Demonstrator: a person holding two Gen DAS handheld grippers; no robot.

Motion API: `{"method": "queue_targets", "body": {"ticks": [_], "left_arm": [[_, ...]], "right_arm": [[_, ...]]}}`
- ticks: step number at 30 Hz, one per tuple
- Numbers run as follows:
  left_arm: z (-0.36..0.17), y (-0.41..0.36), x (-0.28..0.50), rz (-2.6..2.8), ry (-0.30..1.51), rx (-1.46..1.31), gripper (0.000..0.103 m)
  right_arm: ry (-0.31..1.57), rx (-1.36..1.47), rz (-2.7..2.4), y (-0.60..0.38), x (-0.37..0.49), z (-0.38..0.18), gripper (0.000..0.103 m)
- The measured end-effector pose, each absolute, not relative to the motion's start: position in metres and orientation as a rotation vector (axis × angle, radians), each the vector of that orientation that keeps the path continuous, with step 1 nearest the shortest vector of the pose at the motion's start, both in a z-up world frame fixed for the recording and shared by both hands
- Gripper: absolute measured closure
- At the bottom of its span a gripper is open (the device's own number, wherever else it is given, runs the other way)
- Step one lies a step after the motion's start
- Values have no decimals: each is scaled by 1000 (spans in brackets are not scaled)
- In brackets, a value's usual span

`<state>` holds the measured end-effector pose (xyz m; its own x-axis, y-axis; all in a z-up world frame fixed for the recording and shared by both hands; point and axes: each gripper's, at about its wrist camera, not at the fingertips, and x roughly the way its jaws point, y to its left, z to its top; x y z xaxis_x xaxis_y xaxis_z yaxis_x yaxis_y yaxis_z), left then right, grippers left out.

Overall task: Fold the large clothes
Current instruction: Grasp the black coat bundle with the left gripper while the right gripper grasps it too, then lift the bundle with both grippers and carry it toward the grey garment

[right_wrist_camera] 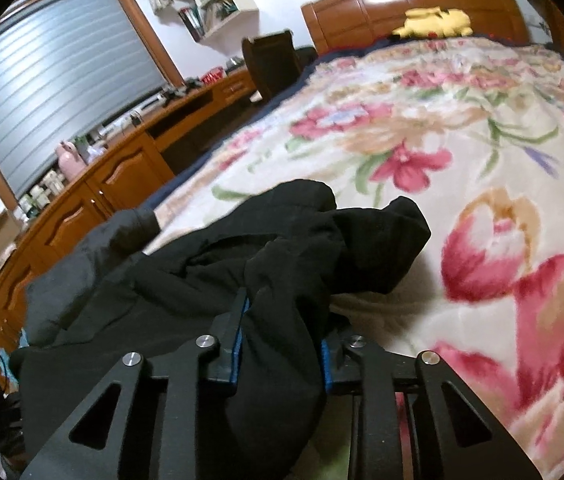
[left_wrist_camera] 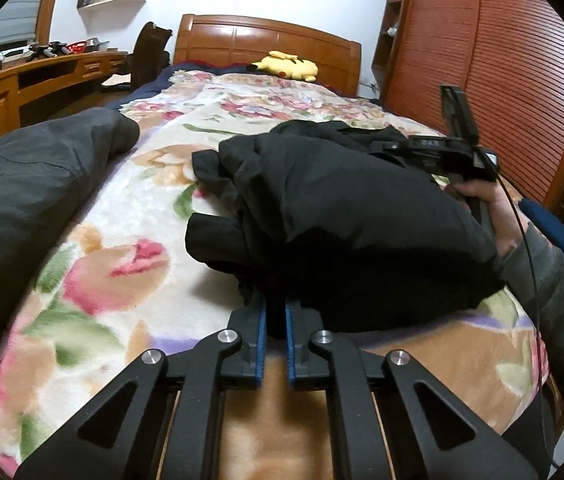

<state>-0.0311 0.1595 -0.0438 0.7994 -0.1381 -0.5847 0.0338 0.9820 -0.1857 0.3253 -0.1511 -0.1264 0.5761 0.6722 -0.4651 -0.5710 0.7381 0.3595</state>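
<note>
A: Gripping now with both tools — the left hand-held gripper (left_wrist_camera: 276, 316) has its blue pads nearly pressed together on the near edge of the black jacket (left_wrist_camera: 334, 216), just a thin fold of cloth between them.

B: And the right hand-held gripper (right_wrist_camera: 282, 336)?

A: Pinching a thicker bunch of the same jacket, its jaws held a little apart by the cloth. The person's hand (left_wrist_camera: 494, 216) is working it from the far side.

B: So where does the fold stand?

A: Early, I'd say. The jacket sits in a rumpled heap on the floral blanket (left_wrist_camera: 130, 280) of the bed, not flat, with no neat crease anywhere. A grey garment (left_wrist_camera: 26, 200) lies apart at the left, also unfolded.

B: Plenty left, then.

A: Spreading, folding, then that grey one.
</note>
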Motion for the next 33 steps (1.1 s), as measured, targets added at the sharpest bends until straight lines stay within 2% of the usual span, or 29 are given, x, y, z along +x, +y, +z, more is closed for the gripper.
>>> {"method": "queue_targets", "body": {"ticks": [13,19,26,33], "left_arm": [[-23,177,-39,-51,568,-168,98],[-6,200,-46,-46,532,-137,98],[38,250,-54,10,458,-79,99],[53,311,-67,130,435,-40,99]], "right_arm": [[498,51,690,-126,303,-118,83],[470,-54,673,-94,292,-90,85],[411,-165,656,-30,289,-47,87],[323,-261,683,69,291,-10,87]]}}
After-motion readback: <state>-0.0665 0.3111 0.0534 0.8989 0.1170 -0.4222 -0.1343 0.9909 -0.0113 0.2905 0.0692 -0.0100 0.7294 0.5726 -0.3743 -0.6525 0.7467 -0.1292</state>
